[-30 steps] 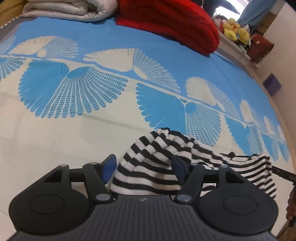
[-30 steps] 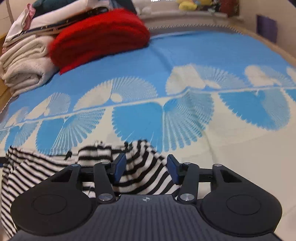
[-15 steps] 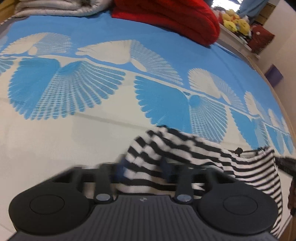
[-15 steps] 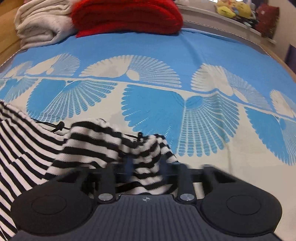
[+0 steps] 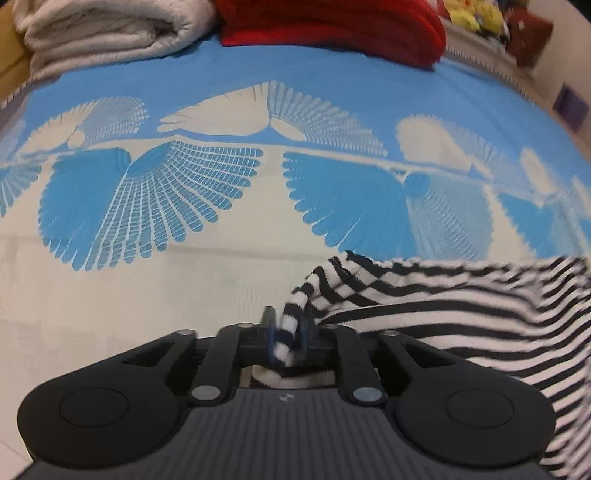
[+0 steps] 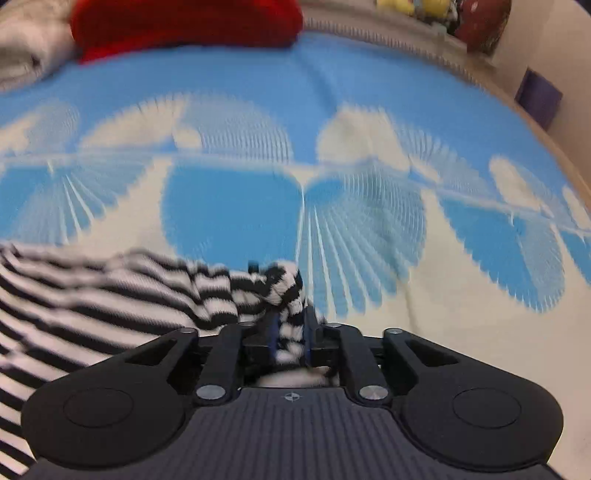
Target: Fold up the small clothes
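The left tool [image 5: 289, 334] is closed tight on a bunched corner of the striped garment [image 5: 461, 314], only a narrow roll of black-and-white knit caught between its blue-padded fingers [image 5: 271, 332], and the rest of the cloth trails off to that tool's right. The right tool [image 6: 290, 332] is likewise clamped on a gathered corner of the same striped garment [image 6: 110, 295], whose body runs away to its left, so the piece hangs stretched between the two. Beyond both tools lies the bed cover [image 5: 184, 280] with its blue and cream fan pattern; farther ahead a red blanket [image 5: 332, 26] and a folded cream blanket [image 5: 103, 33] sit at the far end, well apart from the work. The risk I see is in the grips: each holds a crumpled wad rather than a flat edge, so a pull outward could let the knit slide out of one tool, or drag several layers along and leave a skewed, lumpy fold. A thin dark cord end [image 6: 253, 265] shows just ahead of the right tool and might snag. The blur suggests quick motion, which would make uneven tension more likely.
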{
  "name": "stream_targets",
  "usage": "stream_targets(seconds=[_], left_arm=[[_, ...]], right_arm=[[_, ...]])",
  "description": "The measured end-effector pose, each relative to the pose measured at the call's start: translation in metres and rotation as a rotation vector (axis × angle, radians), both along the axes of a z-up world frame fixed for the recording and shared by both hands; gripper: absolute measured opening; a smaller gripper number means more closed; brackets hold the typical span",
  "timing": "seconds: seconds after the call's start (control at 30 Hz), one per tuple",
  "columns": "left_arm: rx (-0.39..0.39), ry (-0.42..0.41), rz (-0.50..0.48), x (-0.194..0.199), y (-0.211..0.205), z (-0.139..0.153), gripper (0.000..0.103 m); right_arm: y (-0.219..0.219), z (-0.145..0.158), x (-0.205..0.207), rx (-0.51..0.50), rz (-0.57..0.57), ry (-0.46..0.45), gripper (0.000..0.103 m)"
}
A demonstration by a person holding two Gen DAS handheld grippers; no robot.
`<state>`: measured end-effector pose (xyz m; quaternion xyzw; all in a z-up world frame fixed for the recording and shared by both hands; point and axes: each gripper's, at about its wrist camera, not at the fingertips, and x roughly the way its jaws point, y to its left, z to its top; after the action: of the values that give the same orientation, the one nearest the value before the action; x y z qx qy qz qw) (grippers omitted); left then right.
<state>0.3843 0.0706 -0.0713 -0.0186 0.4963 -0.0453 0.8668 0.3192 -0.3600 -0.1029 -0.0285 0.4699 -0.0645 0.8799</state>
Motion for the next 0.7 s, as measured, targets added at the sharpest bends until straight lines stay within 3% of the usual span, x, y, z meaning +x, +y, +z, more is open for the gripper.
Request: stream_targets(seconds=[0.07, 0.17, 0.27, 0.37, 0.43, 0.53, 0.63, 0.7], left_arm=[[-0.049, 0.000, 0.030, -0.007, 0.009, 0.015, 0.040], [-0.157, -0.008, 0.056, -0.032, 0.027, 0.049, 0.041], [-0.272, 0.007, 0.095, -0.059, 0.043, 0.082, 0.041], [-0.275, -0.001, 0.045, -0.096, 0.049, 0.102, 0.041], [-0.264, 0.014, 0.047, -0.124, 0.054, 0.099, 0.041], [-0.278, 0.080, 0.074, -0.154, 0.060, 0.065, 0.041], [-0.241, 0.260, 0.131, -0.158, 0.063, 0.023, 0.039], [-0.248, 0.199, 0.140, -0.156, 0.064, 0.027, 0.041]], right_arm=[[-0.008, 0.014, -0.005, 0.049, -0.057, -0.025, 0.030], [-0.029, 0.043, -0.028, 0.186, -0.140, -0.071, 0.034], [-0.046, 0.075, -0.061, 0.252, -0.168, -0.096, 0.035], [-0.056, 0.101, -0.101, 0.348, -0.160, -0.116, 0.038], [-0.058, 0.108, -0.131, 0.379, -0.152, -0.114, 0.041], [-0.058, 0.096, -0.170, 0.411, -0.158, -0.078, 0.044], [-0.063, 0.068, -0.191, 0.441, -0.203, -0.009, 0.044], [-0.066, 0.048, -0.197, 0.480, -0.249, 0.079, 0.044]])
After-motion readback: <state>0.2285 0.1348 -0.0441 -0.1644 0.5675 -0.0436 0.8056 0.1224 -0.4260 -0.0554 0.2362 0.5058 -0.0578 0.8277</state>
